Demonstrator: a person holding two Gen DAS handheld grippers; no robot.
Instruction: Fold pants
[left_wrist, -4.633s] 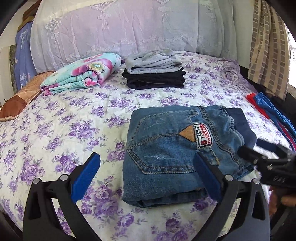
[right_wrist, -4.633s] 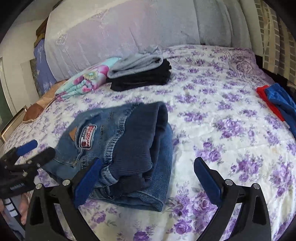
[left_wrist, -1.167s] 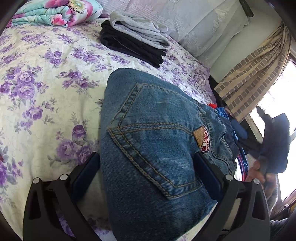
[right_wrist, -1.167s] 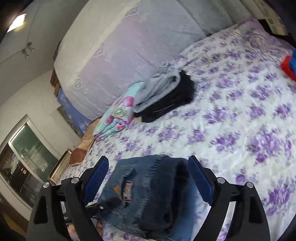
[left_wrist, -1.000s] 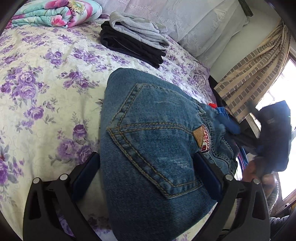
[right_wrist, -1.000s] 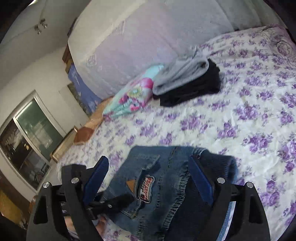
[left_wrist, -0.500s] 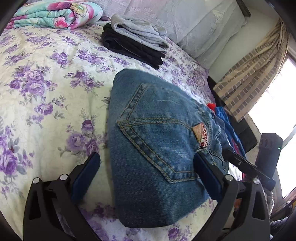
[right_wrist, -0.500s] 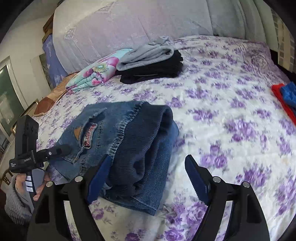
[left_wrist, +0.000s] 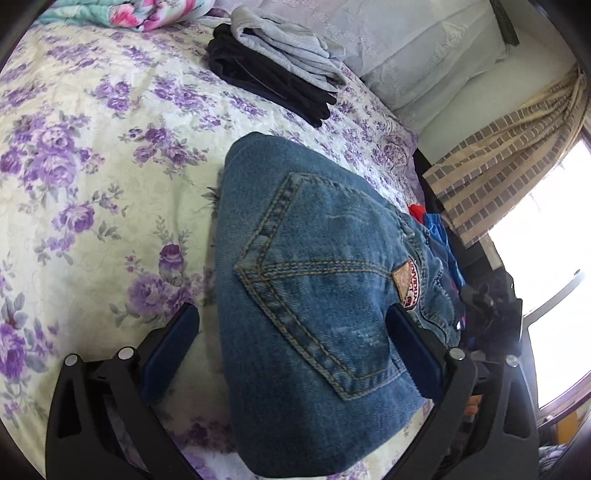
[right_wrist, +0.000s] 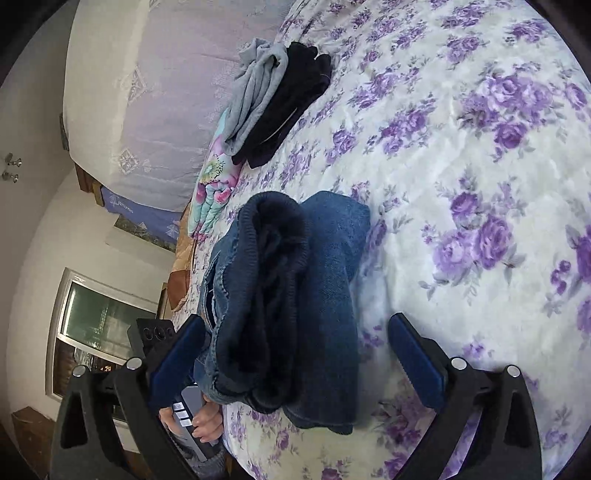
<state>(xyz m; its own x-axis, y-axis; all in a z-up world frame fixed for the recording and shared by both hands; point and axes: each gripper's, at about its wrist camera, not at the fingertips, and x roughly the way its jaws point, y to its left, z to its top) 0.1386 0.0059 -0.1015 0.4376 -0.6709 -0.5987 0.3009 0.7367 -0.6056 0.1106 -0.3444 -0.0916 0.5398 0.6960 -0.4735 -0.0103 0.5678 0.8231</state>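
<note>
Both claws, left (left_wrist: 291, 345) and right (right_wrist: 295, 354), gape open around folded jeans (left_wrist: 314, 295) on the bed (left_wrist: 92, 166).

Both cameras sat low and close over the folded jeans (left_wrist: 314, 295), looking across the bed (left_wrist: 92, 166) toward the headboard; the right view was rolled sideways, both sharing the stacked clothes (right_wrist: 280, 99)

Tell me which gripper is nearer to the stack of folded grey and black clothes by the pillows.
Neither clearly. The left gripper and right gripper both straddle the folded blue denim jeans, with the grey and black stack well beyond on the floral bedspread.
</note>
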